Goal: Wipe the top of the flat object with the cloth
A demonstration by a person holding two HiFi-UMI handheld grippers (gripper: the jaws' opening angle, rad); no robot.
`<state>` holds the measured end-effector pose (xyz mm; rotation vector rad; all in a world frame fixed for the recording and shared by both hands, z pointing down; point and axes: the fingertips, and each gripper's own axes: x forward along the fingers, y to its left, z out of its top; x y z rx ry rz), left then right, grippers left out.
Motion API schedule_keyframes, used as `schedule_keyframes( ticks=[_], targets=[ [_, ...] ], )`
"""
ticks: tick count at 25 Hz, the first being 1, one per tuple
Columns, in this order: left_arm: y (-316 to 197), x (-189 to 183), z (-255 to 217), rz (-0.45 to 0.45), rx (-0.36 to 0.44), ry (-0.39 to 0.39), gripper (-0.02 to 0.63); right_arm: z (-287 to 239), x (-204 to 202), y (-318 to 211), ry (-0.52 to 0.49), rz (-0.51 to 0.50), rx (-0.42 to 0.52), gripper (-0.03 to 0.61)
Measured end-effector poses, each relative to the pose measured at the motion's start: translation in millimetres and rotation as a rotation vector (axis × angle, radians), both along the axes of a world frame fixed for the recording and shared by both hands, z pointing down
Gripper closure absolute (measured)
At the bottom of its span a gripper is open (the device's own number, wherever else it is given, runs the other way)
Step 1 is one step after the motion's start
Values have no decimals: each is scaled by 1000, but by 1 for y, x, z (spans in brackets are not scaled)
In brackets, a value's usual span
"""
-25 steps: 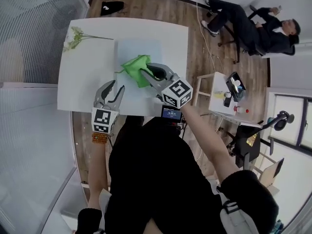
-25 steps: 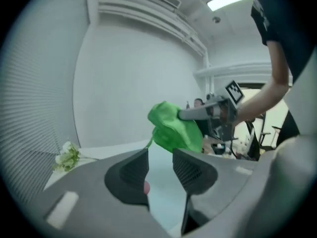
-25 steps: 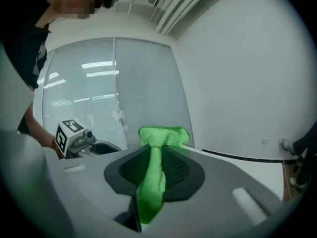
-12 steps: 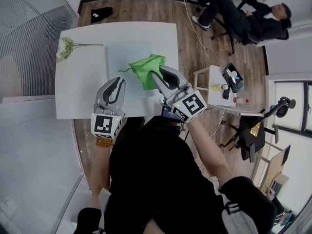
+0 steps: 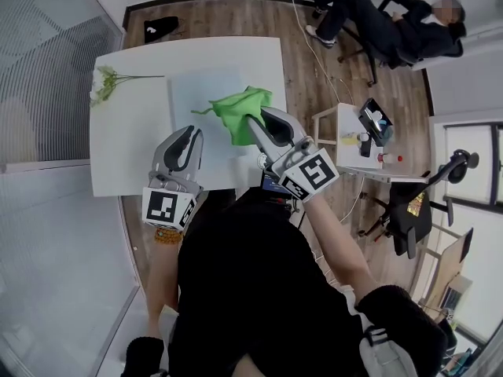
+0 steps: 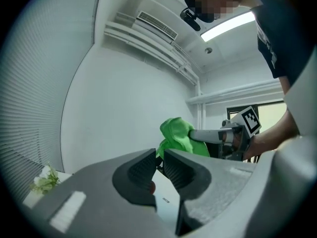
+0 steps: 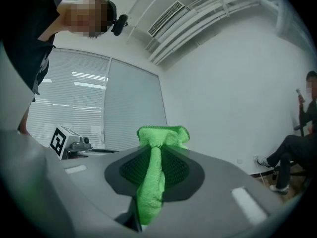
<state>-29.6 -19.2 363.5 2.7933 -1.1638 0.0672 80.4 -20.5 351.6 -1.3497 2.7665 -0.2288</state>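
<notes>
Green cloth [image 5: 240, 108] is clamped in right gripper [image 5: 255, 122] over pale flat object [image 5: 196, 89] on white surface [image 5: 126, 151]. Left gripper [image 5: 186, 137] is seen alongside, off the cloth.

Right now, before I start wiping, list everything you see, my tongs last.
table: one, white, centre.
flat object: one, pale blue, on the table.
cloth: one, green, over the flat object, in the right tongs.
flower sprig: one, white-green, table's far left corner.
bag: one, black, floor beyond table.
seated person: one, dark clothes, far right.
side table: one, white, right of the table.
left tongs: one, grey, narrowly apart, empty.
right tongs: one, grey, shut on the cloth.
</notes>
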Motion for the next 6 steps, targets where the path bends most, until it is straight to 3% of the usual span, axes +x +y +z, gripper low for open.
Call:
schedule_keyframes(
  ticks=[6],
  targets=[
    [7, 1, -14, 26, -5, 46, 533, -14, 2, 7, -22, 3, 22, 495]
  ],
)
